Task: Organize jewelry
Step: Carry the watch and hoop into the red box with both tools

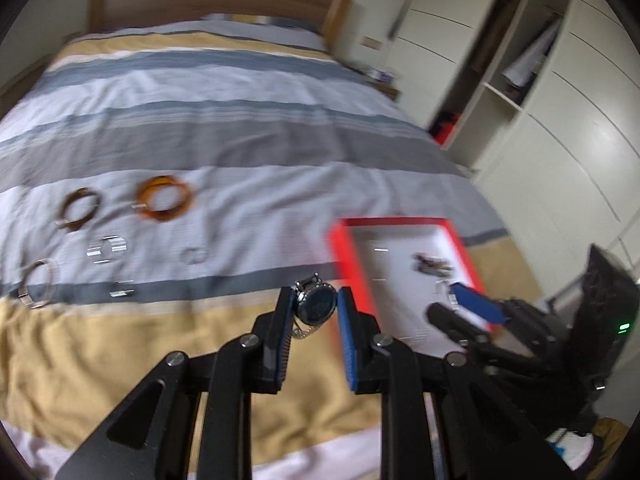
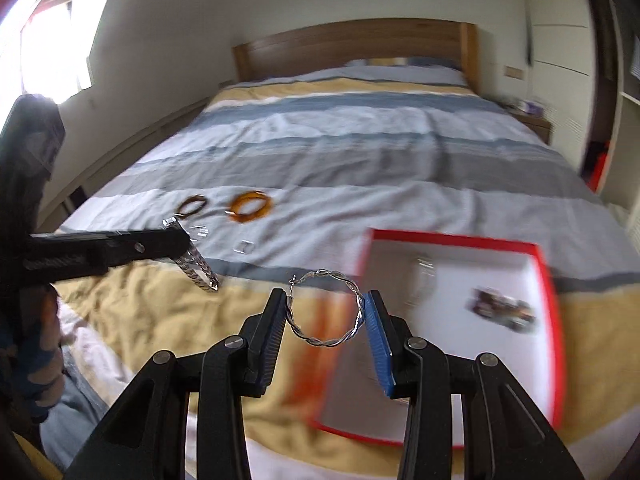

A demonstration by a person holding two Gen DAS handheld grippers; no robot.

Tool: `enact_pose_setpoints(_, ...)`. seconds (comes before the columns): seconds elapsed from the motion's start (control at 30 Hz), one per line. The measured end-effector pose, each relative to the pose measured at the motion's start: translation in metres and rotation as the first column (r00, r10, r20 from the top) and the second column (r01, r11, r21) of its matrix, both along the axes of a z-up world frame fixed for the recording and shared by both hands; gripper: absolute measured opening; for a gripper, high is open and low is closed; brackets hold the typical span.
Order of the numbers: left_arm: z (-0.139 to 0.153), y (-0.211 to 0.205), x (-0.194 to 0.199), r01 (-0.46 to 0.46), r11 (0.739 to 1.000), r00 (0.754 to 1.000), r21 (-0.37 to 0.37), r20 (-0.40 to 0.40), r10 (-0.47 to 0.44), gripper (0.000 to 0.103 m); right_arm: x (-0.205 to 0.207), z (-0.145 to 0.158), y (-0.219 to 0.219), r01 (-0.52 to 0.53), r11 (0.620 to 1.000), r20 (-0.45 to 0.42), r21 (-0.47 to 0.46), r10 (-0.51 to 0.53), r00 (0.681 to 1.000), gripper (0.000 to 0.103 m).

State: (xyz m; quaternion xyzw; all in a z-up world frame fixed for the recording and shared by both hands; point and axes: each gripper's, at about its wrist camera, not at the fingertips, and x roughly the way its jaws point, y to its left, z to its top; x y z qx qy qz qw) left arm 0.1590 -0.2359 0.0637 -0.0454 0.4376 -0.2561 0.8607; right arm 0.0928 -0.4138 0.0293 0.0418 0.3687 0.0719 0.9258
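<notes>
- Two tools are raised over a bed [image 1: 248, 128] with a striped cover, each clamped on one piece of jewelry; both views are blurred.
- The left tool [image 1: 314, 308] pinches a dark-faced watch [image 1: 318, 303] between its pads; the watch's silver chain band [image 2: 198, 270] hangs down below the fingers (clearest in the right wrist view, where this tool [image 2: 182, 240] reaches in from the left).
- The right tool [image 2: 325, 312] grips a twisted silver hoop [image 2: 326, 308] across its width, one pad on each side; the hoop's clasp sticks up at the top left.
- A red-rimmed box [image 2: 546, 280] with a white floor lies on the bed to the right; a small dark piece [image 2: 504, 310] rests inside it, too blurred to name.
- On the pale stripe farther back lie an amber bangle [image 1: 164, 198] and a darker brown bangle [image 1: 78, 210], side by side and apart; nearer, several small silver pieces [image 1: 106, 250] are scattered on the cover.
- A white wardrobe [image 1: 560, 128] stands to the right of the bed.
</notes>
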Motion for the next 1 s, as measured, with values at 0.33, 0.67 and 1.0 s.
enact_pose_setpoints(0.33,-0.035,-0.122,0.020,0.166,0.984,0.985,0.067,-0.052,-0.162,0.020,0.002,-0.056,-0.078,0.050,0.997,-0.144,-0.067,-0.059,0.988,0.039)
enact_pose_setpoints(0.67,-0.098,-0.155,0.050,0.165,0.975,0.978,0.149,-0.149,-0.143,0.020,0.022,-0.087,-0.088,-0.013,0.993,-0.202,-0.121,-0.012,0.979,0.040)
enact_pose_setpoints(1.0,-0.109,-0.162,0.059,0.163,0.973,0.978,0.162,-0.154,-0.138,0.021,0.023,-0.092,-0.088,-0.035,0.986,-0.210,-0.161,0.000,0.978,0.040)
